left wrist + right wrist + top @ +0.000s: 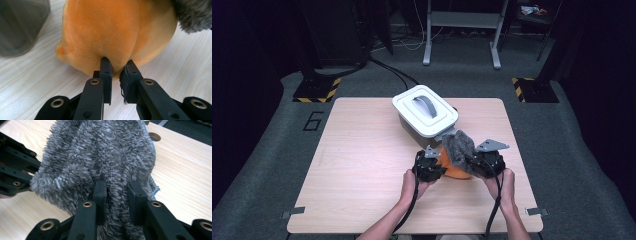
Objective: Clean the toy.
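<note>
On the tabletop (pixel 362 165) near the lidded box (pixel 425 111), my left tongs (pixel 116 72) pinch the orange plush toy (pixel 112 32); right tongs (pixel 117 195) grip the grey fuzzy cloth (pixel 100 157). Both look soft, light, squishy, so I'd grab fabric folds.

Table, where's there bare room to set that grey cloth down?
The widest bare patch is the table left of the lidded bin and the left gripper. A narrower strip runs along the near edge. It is crowded mid-right, where the orange plush, grey cloth and right gripper bunch against the bin.
</note>
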`<state>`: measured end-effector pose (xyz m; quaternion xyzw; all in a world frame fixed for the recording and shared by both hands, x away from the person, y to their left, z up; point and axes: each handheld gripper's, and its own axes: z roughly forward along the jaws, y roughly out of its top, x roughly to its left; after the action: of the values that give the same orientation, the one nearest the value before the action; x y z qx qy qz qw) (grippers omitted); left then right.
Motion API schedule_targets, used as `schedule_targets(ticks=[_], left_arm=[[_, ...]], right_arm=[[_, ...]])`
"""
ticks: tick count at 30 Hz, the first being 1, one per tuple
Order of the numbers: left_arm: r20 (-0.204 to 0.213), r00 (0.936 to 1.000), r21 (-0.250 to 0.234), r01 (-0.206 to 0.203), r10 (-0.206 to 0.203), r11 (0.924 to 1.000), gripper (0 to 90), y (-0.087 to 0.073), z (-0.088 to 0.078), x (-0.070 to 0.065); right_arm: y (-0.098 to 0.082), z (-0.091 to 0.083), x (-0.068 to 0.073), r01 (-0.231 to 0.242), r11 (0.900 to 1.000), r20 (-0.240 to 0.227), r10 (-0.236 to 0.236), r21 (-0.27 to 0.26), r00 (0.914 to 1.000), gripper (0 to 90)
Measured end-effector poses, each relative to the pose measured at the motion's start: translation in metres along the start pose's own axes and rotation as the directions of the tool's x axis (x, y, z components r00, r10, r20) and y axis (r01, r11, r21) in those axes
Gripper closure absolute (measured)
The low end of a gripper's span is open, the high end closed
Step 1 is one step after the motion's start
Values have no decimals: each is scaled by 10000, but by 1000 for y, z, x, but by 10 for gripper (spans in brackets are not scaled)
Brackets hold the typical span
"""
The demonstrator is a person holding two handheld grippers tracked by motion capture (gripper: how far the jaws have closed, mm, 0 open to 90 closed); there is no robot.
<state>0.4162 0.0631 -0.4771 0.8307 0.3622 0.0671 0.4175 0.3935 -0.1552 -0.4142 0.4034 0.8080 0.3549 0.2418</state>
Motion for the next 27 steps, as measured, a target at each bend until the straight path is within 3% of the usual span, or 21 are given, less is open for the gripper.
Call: schedule_targets(ticks=[9, 27], left_arm=[[48, 10000, -81, -10, 10, 10000, 801, 0, 1, 0], [107, 9999, -70, 30, -29, 10000, 801, 0, 1, 1]], right_arm=[[-7, 2, -11, -429, 9990, 11, 429, 95, 9991, 715], [-38, 8, -33, -1203, 9908, 633, 1164, 618, 9912, 715]])
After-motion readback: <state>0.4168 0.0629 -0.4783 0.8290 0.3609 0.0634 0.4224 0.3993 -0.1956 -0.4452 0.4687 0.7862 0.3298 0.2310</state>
